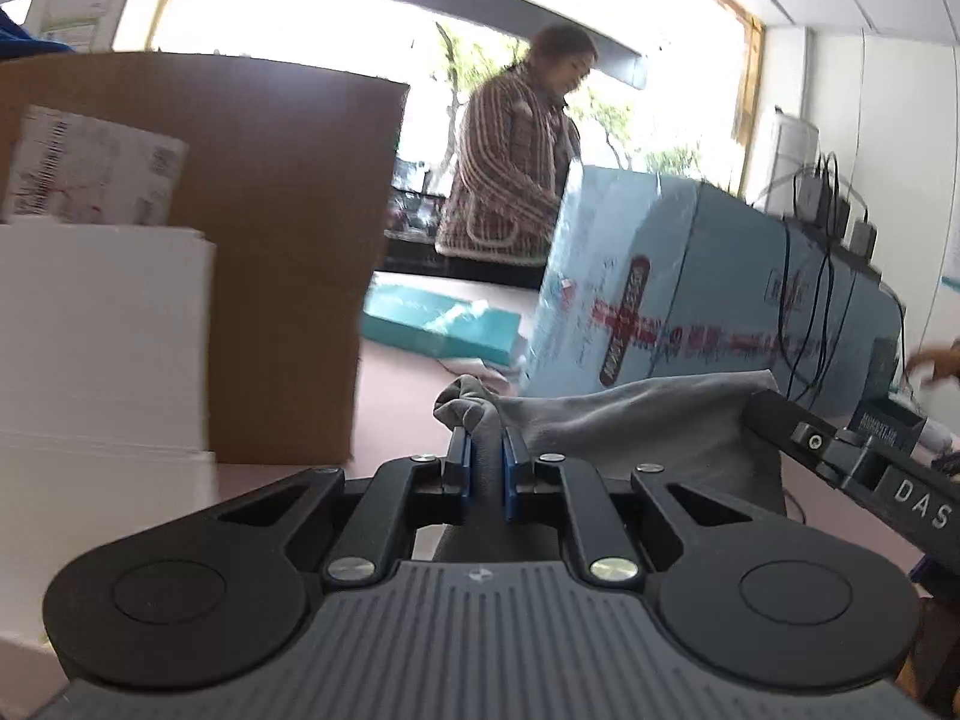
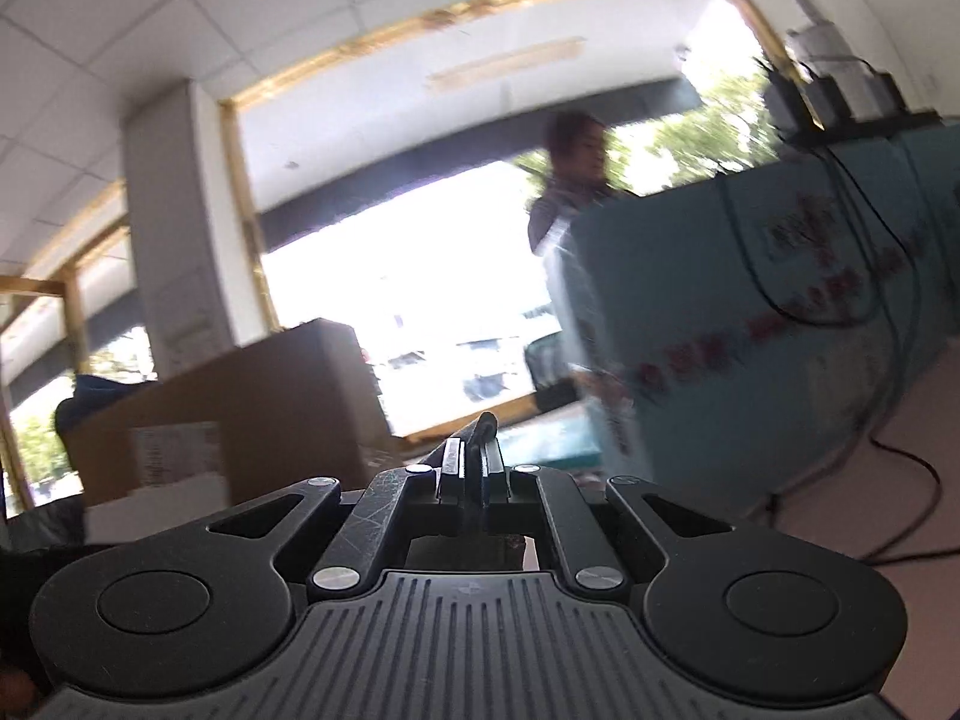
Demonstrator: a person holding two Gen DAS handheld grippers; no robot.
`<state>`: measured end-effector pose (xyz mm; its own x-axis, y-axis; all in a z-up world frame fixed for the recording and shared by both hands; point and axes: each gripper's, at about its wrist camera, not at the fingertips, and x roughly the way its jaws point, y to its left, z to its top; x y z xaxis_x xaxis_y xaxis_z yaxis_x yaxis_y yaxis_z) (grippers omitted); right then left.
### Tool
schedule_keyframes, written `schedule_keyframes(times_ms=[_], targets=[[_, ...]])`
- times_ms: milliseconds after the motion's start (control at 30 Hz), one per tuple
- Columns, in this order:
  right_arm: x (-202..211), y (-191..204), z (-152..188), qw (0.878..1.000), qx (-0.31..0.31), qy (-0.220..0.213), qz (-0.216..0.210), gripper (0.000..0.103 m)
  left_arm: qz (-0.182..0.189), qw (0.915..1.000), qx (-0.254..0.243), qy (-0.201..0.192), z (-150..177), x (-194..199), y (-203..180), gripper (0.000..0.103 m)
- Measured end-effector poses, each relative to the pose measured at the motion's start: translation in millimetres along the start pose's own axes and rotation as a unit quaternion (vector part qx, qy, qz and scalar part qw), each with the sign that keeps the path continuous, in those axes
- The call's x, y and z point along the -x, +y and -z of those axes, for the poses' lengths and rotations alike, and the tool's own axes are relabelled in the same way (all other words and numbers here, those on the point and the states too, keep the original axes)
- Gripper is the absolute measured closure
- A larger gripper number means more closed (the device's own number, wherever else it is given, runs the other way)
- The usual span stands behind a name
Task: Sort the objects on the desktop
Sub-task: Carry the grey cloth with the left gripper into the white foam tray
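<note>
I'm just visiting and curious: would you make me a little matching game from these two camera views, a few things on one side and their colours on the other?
Things:
1. cloth pinched by the left gripper
2. big carton on the left
3. long box with red print
4. stack of sheets in front of the carton

Colours:
A. brown
B. white
C. grey
D. light blue

Pairs: 1-C, 2-A, 3-D, 4-B

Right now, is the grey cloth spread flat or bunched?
Bunched: the grey cloth hangs crumpled, one corner pinched between the shut left tongs.
</note>
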<state>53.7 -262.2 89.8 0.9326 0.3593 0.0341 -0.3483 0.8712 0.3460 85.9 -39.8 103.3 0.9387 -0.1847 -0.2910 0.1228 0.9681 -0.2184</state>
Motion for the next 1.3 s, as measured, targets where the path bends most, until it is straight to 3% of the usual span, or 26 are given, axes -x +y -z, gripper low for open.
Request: schedule_keyframes(times_ms=[233,333,633,800,933,1133,1300], targets=[[25.4,40.6,-1.0,0.995,0.034,-0.048,-0.085,0.098,-0.008,0.9994,0.015,-0.030,-12.6,53.1,34.6,0.094],[23.6,62.0,-0.5,0.992,0.048,-0.058,-0.098,0.098,-0.013,0.9989,0.007,-0.044,-19.6,73.0,48.3,0.094],[-38.4,146.6,-16.0,0.990,-0.001,0.007,-0.143,0.098,-0.085,0.9951,0.035,-0.037,-56.2,124.4,116.9,0.094],[-49.2,199.9,-32.3,0.983,-0.060,0.014,-0.170,0.098,-0.097,0.9930,0.062,-0.026,-78.2,144.8,153.7,0.094],[-55.5,215.5,-23.4,0.980,-0.081,0.021,-0.182,0.098,-0.103,0.9925,0.064,-0.007,-84.2,142.4,174.8,0.094],[-91.5,193.3,12.7,0.983,-0.077,0.103,-0.134,0.098,-0.136,0.9863,0.073,0.058,-72.3,110.6,191.2,0.093],[-107.0,182.2,29.5,0.974,-0.093,0.180,-0.098,0.098,-0.136,0.9774,0.107,0.121,-58.6,85.6,205.6,0.093]])
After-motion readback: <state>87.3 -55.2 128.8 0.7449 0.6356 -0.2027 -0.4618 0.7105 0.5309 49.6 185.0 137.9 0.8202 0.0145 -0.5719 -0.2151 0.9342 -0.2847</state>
